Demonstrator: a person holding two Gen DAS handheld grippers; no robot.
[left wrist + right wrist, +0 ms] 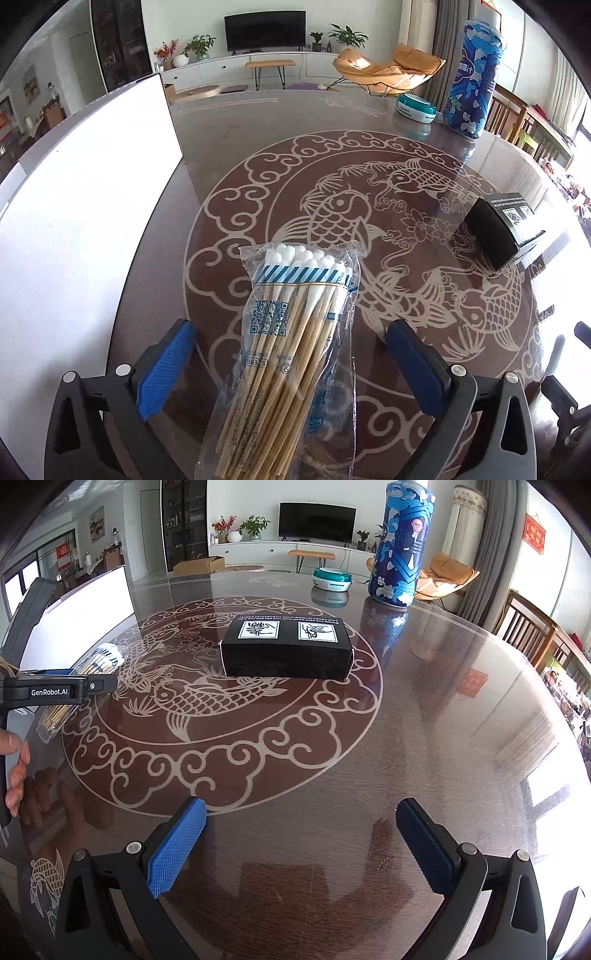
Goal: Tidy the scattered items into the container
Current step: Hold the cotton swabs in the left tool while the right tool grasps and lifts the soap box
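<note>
The left gripper [291,354] sits wide open with the bag of cotton swabs [291,332] lying between its blue pads [166,365], neither pad touching the plastic. From the right wrist view the bag lies on the glass table [406,720] at about 9 o'clock, right beside the white container [92,206].

The right gripper [301,843] is also spread apart with nothing in it. The black box [288,651] waits at 12 o'clock.

Risk looks like this: the bag is slick and loose, so a pinch could catch only plastic and let the sticks slide out. That glossy glass could let the bag skate sideways too.
</note>
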